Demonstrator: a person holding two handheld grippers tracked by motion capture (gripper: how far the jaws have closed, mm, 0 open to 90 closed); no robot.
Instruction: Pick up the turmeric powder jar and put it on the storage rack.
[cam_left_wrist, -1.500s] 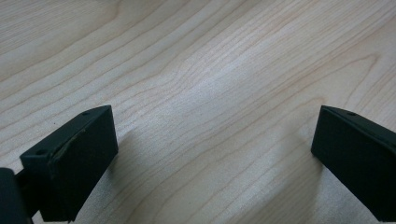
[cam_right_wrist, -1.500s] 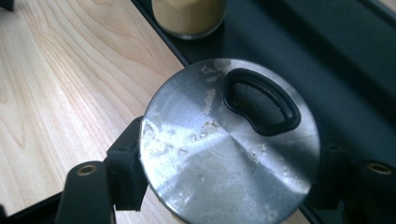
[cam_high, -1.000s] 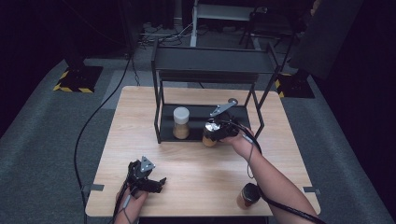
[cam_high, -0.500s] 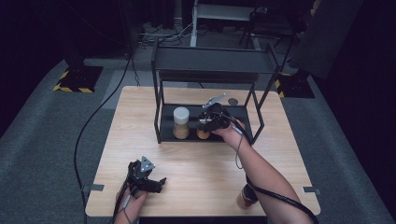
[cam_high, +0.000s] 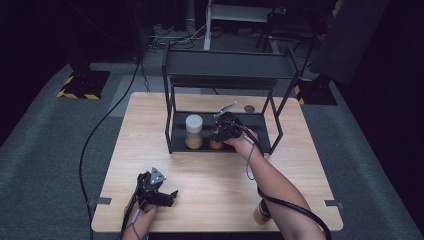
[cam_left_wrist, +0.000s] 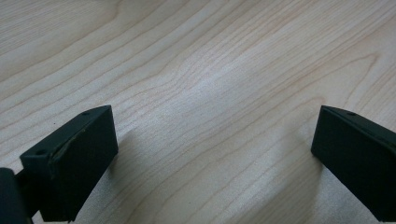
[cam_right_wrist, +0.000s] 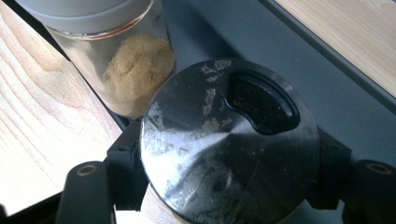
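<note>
A wooden table (cam_high: 150, 130) carries a black metal shelf rack (cam_high: 225, 65) along its far edge. The right gripper (cam_high: 220, 136) reaches into the rack's lower tray, its jaws clamped on either side of a small jar (cam_right_wrist: 229, 144) with a shiny metal lid. The jar stands upright, its long axis vertical, lid up, and the gripper's camera looks down on the lid from above. A dark kidney-shaped opening in the lid points toward the back of the tray.

Just beside it, toward the tray's left end, stands a taller spice jar (cam_high: 194, 132) with a white cap and tan powder inside, also upright. The two jars are close, but whether they touch cannot be told.

The left gripper (cam_high: 167, 196) rests near the table's front edge, well apart from the rack, its jaws wide apart over bare wood and holding nothing. Setting the jar down looks like a job for the right hand alone. Another small jar (cam_high: 260, 215) sits at the front edge.
</note>
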